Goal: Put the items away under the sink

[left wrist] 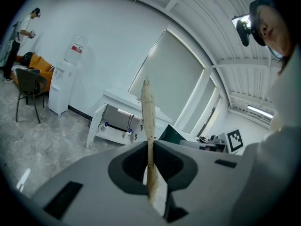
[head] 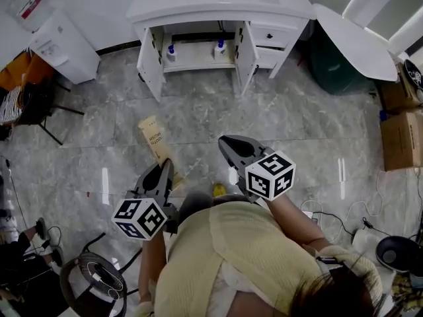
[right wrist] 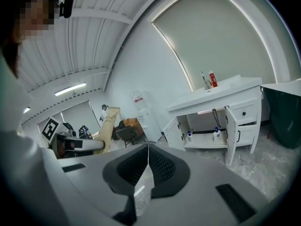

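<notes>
The left gripper point(head: 165, 170) is clamped on the near end of a flat tan pack point(head: 153, 139), well short of the open cabinet point(head: 198, 57) far ahead, while the right gripper point(head: 229, 144) is closed and empty; held by its edge, the pack may sag or slip free.

The person wears a pale yellow-beige ribbed top point(head: 258, 256) with short sleeves. A dark camera unit point(left wrist: 243, 26) is mounted at the head. The left tongs point(head: 166, 169) and right tongs point(head: 229, 142) have grey moulded bodies with dark ribbed inner pads point(right wrist: 162, 166). The left marker cube point(head: 139, 218) and right marker cube point(head: 269, 175) are white, with black square markers on each face.
</notes>
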The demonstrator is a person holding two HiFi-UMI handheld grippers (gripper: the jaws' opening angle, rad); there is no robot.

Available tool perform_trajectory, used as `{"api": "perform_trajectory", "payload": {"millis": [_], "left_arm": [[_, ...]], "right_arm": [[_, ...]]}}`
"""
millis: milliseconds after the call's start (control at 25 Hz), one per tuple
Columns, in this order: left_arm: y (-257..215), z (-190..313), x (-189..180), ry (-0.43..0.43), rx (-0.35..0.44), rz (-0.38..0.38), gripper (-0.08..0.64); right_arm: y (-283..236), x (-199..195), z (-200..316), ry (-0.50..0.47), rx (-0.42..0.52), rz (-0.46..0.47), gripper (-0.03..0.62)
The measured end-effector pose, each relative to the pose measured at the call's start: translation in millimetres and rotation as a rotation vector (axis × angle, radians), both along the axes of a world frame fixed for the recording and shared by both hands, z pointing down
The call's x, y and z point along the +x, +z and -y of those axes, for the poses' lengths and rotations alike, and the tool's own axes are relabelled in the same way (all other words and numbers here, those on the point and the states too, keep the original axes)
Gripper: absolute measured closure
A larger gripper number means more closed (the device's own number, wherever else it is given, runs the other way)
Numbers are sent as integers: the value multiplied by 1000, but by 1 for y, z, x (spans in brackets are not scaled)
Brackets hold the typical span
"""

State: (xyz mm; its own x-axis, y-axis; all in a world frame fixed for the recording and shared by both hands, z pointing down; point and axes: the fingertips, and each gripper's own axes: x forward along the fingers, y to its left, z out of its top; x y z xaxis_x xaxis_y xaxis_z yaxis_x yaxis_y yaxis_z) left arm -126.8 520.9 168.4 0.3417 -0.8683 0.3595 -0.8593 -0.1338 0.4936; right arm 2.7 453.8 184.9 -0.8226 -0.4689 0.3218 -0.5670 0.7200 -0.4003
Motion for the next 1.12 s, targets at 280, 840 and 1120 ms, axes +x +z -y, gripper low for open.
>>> {"api": "perform_trajectory", "payload": {"millis": [280, 840, 1120], "left_arm": [[0, 20, 8, 2, -18, 3, 503], [7, 93, -1, 38, -12, -29, 503], [12, 129, -20, 50, -26, -42, 503]], "right_arm": [[1, 4, 14, -3, -8, 11, 565], [10, -9, 68, 7, -42, 11, 565], [15, -36, 96, -14, -70, 3, 565]]}}
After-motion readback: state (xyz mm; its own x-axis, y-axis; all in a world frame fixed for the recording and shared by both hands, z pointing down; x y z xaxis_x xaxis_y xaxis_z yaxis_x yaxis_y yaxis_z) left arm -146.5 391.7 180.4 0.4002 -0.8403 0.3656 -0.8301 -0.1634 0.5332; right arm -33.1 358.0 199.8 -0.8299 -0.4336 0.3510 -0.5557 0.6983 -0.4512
